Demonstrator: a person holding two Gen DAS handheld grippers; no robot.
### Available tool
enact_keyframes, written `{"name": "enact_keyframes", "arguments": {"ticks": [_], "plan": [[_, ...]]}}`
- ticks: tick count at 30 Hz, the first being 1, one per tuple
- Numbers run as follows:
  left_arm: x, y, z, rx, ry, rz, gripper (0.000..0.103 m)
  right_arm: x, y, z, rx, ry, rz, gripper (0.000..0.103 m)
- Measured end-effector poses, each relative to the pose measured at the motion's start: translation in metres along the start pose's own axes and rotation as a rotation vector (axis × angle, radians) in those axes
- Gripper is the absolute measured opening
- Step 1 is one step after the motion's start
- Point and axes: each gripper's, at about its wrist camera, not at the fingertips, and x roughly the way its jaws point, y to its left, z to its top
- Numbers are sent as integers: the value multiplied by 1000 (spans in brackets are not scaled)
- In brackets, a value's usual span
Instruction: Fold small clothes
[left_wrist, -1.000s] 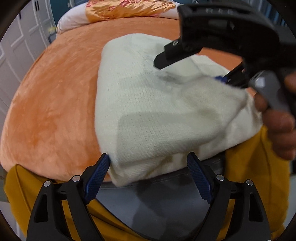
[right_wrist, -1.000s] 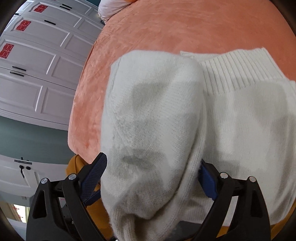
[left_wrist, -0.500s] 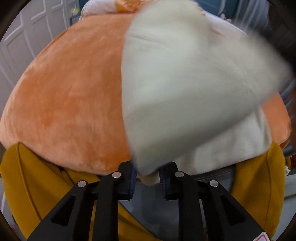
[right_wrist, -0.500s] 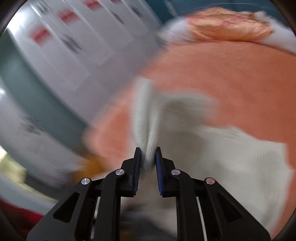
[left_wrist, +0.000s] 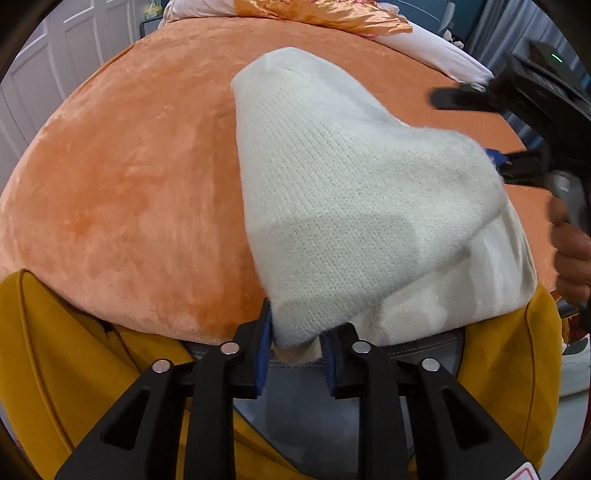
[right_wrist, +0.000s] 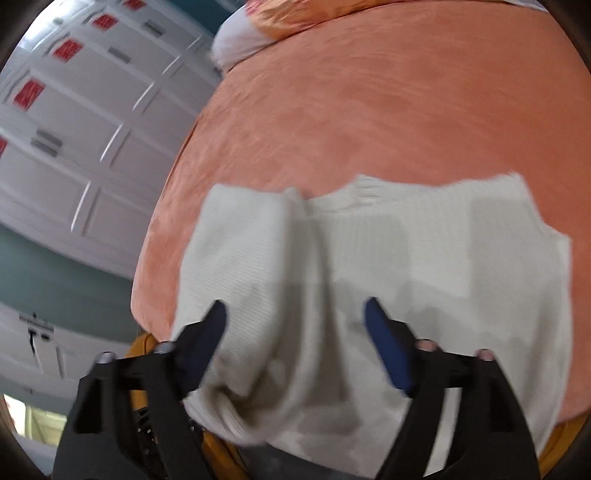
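Note:
A cream knit garment lies on the orange plush bed cover, its near side folded over on itself. My left gripper has the near corner of the fold between its blue pads; the jaws are opening and the knit still fills the gap. My right gripper stands wide over the garment, its jaws opening with the knit lying loose beneath and between them, not pinched. In the left wrist view the right gripper hovers at the fold's right end, a hand holding it.
A mustard yellow cloth and grey fabric lie at the bed's near edge. Pillows with an orange satin cover sit at the far end. White cupboard doors stand to the left of the bed.
Both grippers closed on the near edge of the knit and lifted it into a fold. The right gripper has since let go and spread wide; the left has widened slightly around its corner.

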Motion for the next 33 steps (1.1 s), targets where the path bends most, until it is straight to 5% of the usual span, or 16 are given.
{"name": "enact_keyframes", "arguments": {"ticks": [3,4,5,7,9,10,14,17,20,23,25,27,30,32,33], "plan": [[-4,-3,-6,-7,-5,-10,37,34,9,1,16,124,21,87],[-4,-5,-6,0,-6,-5,38,41,13,1,33,140,57,69],[-4,-5,-7,6,-6,5,39,43,19,1,38,145,73,64],[-5,-5,-8,9,-3,17,39,28,36,7,-21,91,86,14],[-8,-6,-8,0,-10,9,39,-13,44,15,11,2,282,15],[-10,-6,-7,1,-19,6,42,-38,51,17,-14,-50,314,15],[-9,-14,-5,30,-46,40,52,-91,36,6,-69,-178,219,15],[7,-18,-5,45,7,62,52,-60,-29,-14,39,-93,-6,15],[13,-21,-8,62,25,64,51,-27,-69,-38,152,11,-45,18],[14,-18,-7,54,29,65,51,-29,-78,-45,253,-39,64,33],[14,-18,-7,45,33,59,51,-33,-76,-40,284,-79,135,74],[13,-20,-10,52,33,66,49,-31,-69,-34,271,-84,147,84],[13,-22,-8,72,29,76,45,-8,-60,-29,225,-15,96,83],[10,-25,-7,80,24,82,45,-1,-50,-26,176,-12,38,57],[8,-26,-7,83,22,85,44,-6,-42,-27,139,-29,13,34]]}}
